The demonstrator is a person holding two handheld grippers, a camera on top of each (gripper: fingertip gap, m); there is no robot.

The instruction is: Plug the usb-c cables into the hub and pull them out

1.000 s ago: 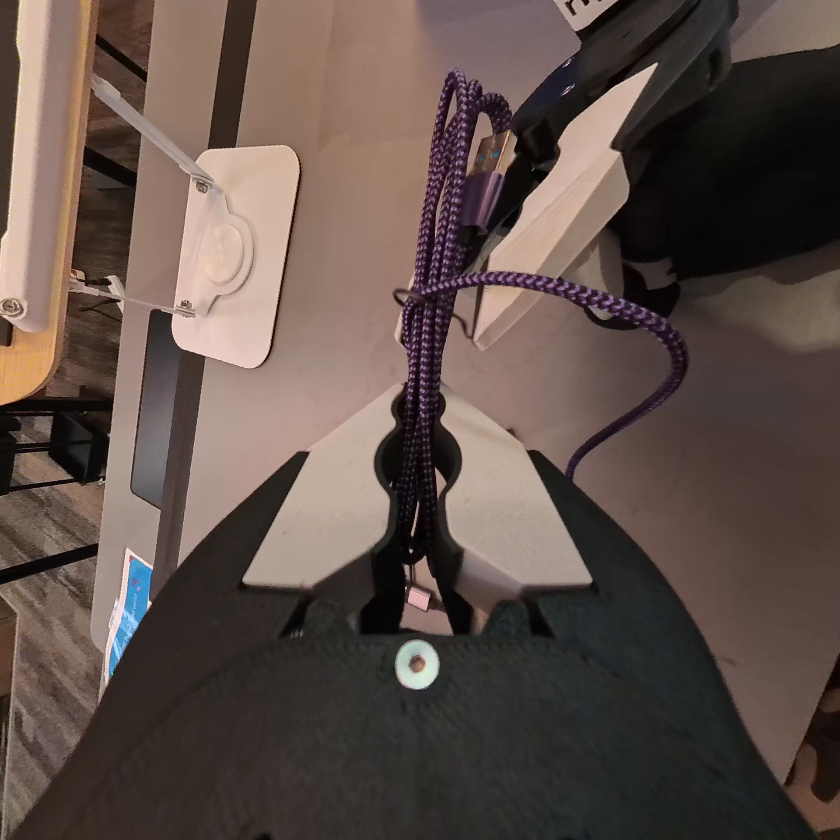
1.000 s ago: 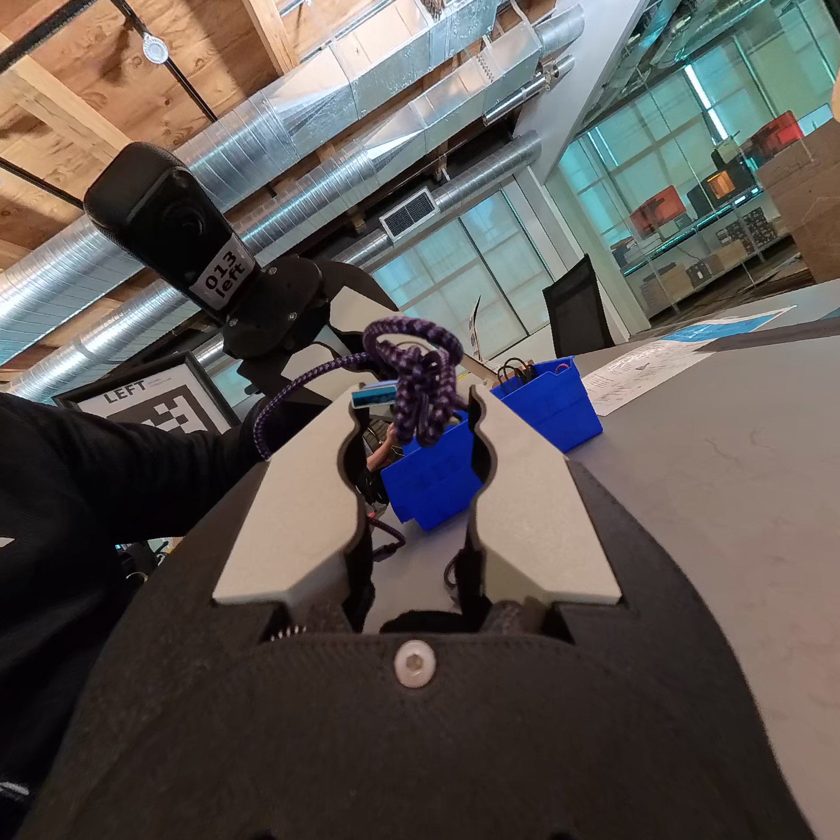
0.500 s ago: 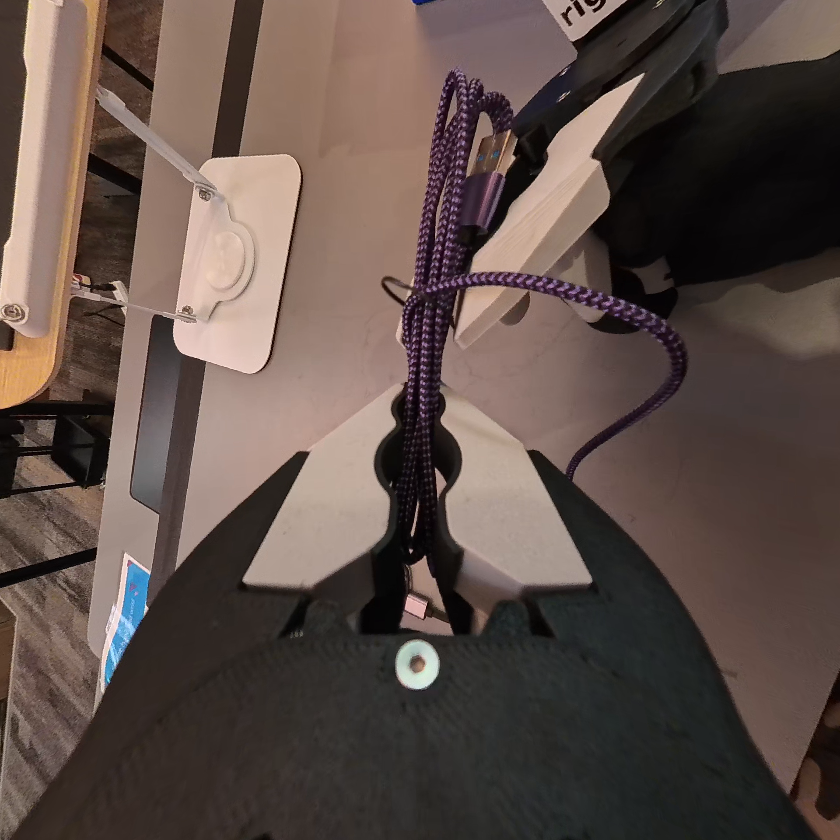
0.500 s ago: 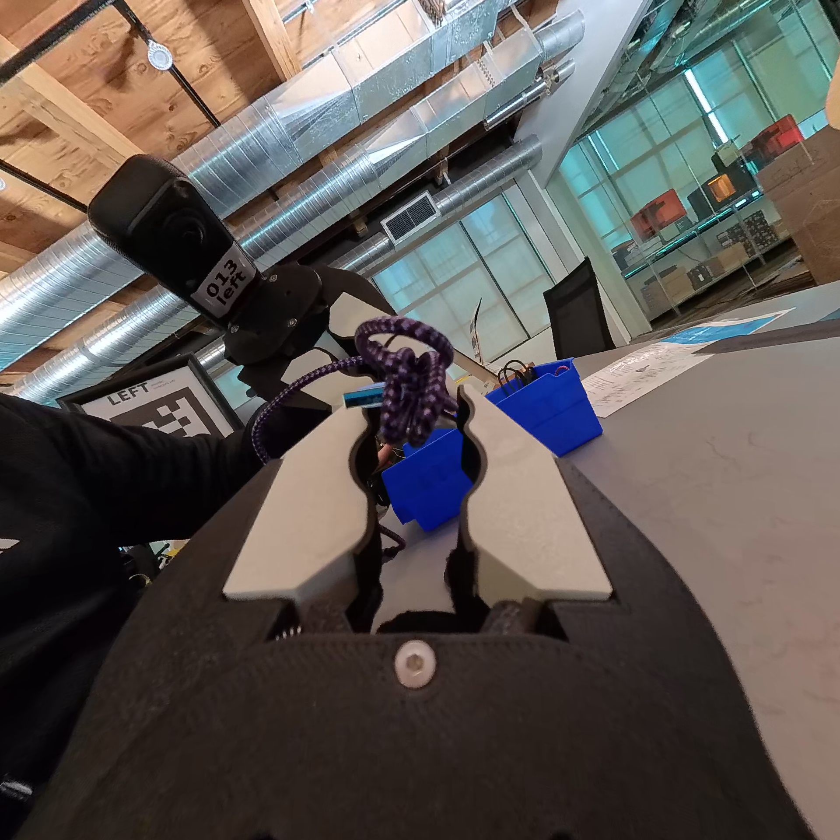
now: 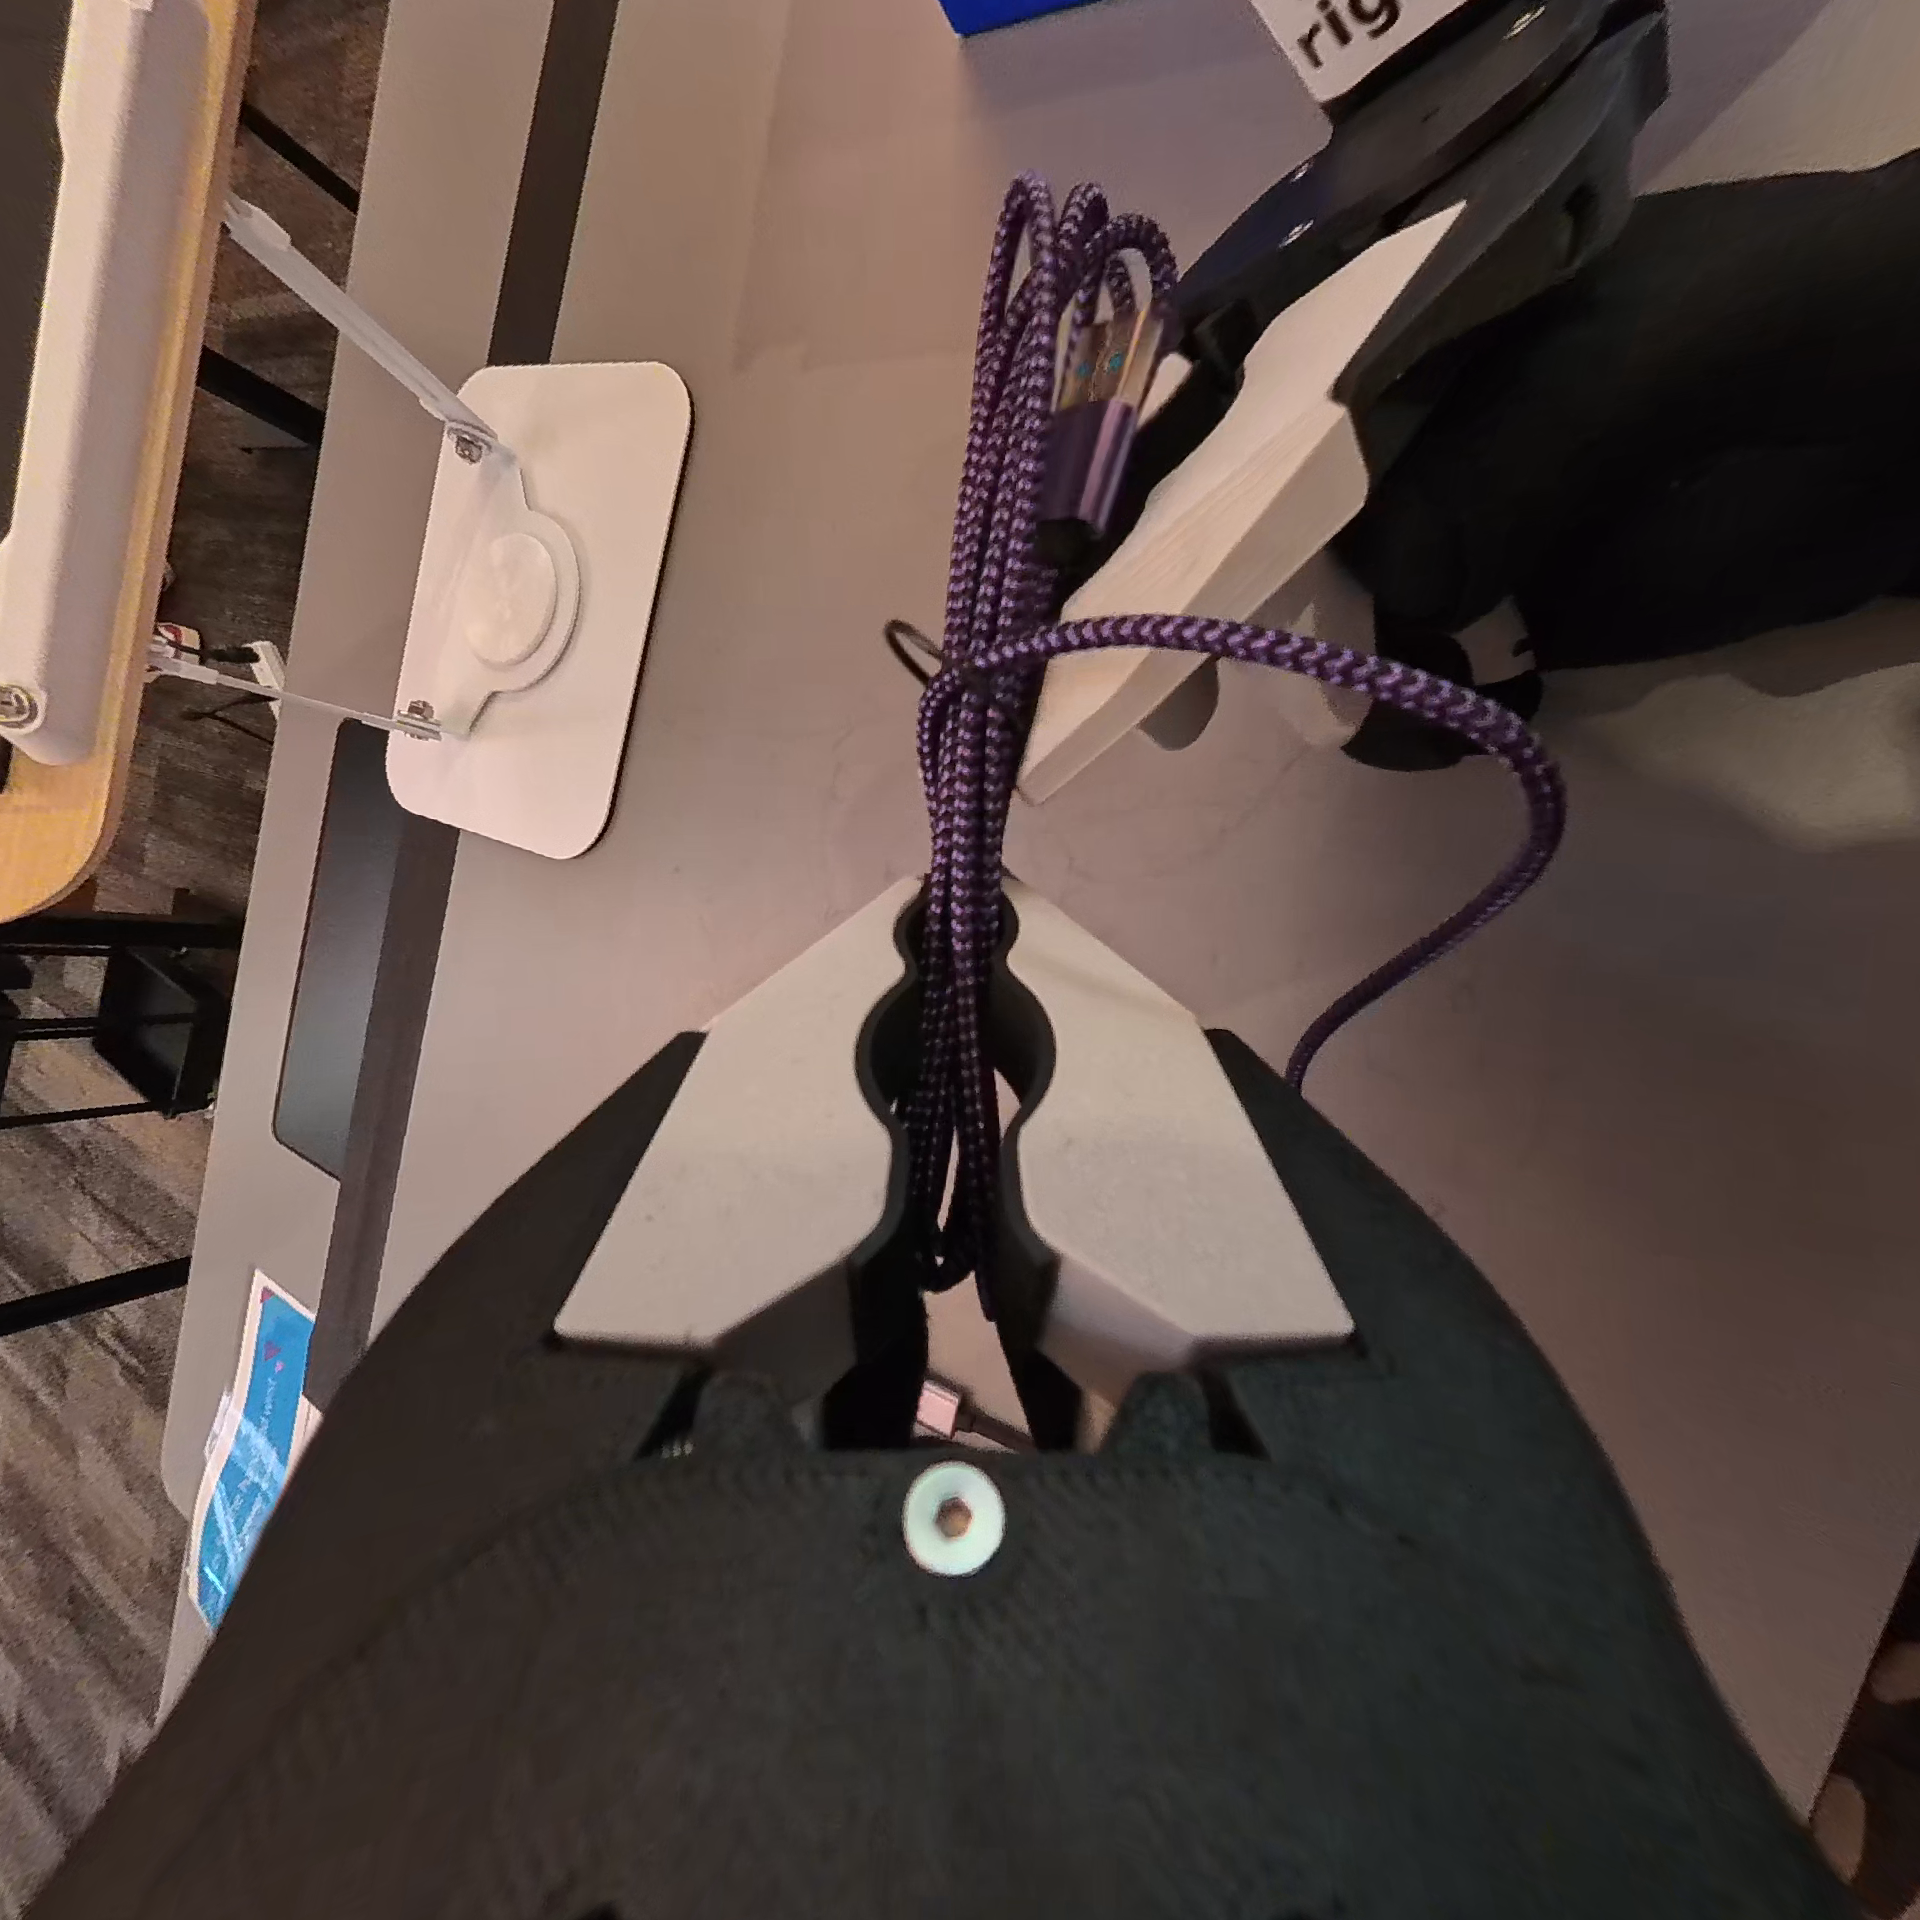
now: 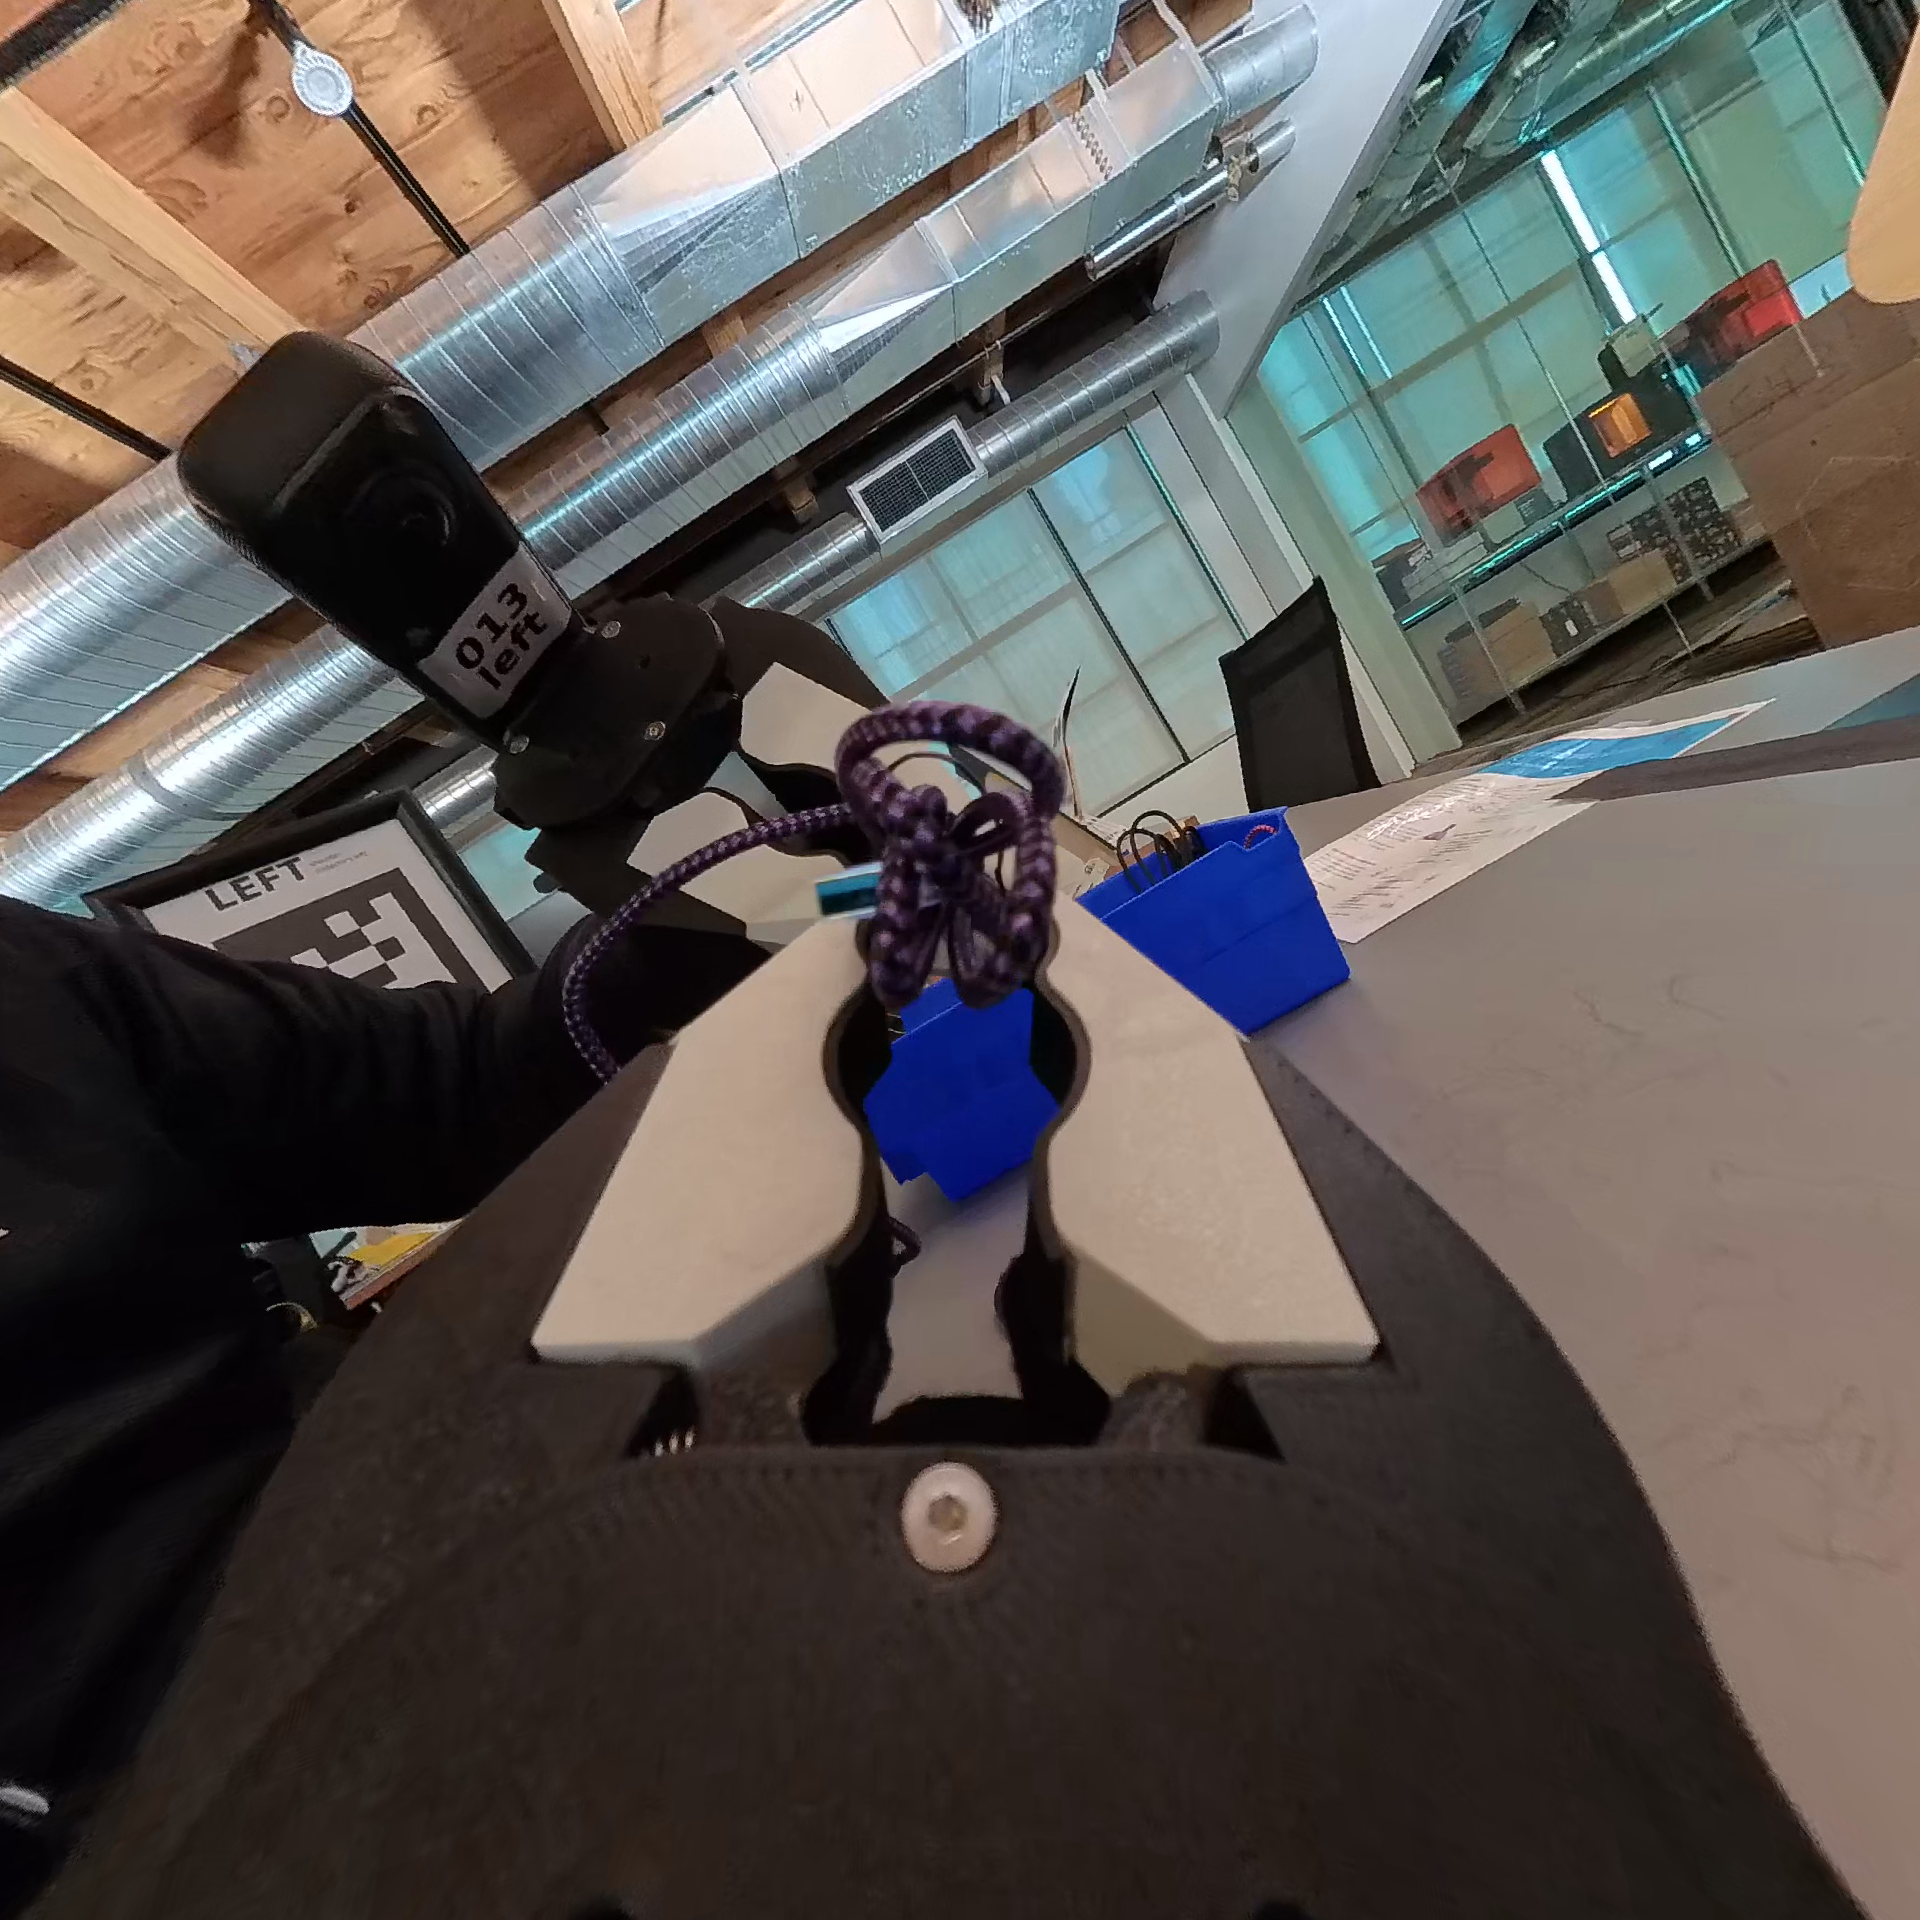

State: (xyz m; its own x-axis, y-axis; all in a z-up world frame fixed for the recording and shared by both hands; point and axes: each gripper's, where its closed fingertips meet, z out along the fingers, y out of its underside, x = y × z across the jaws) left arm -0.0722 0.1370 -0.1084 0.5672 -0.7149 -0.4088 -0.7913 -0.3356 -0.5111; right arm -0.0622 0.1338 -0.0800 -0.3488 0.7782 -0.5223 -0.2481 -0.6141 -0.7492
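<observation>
Up front, left wrist view: left gripper [image 5: 961,914] clamped tight on purple braided cable bundle [image 5: 961,727], held above grey table [image 5: 1558,1195].
Right wrist view: right gripper [image 6: 956,945] pinching bundle's looped end [image 6: 951,883]; blue bin [image 6: 1226,935] behind.

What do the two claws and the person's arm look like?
Each claw, left and right, has two pale grey wedge-shaped fingers with wavy inner edges, set in a rough black plastic body with one silver screw. The left carries a black camera with a white sticker. The person wears a black sleeve.
</observation>
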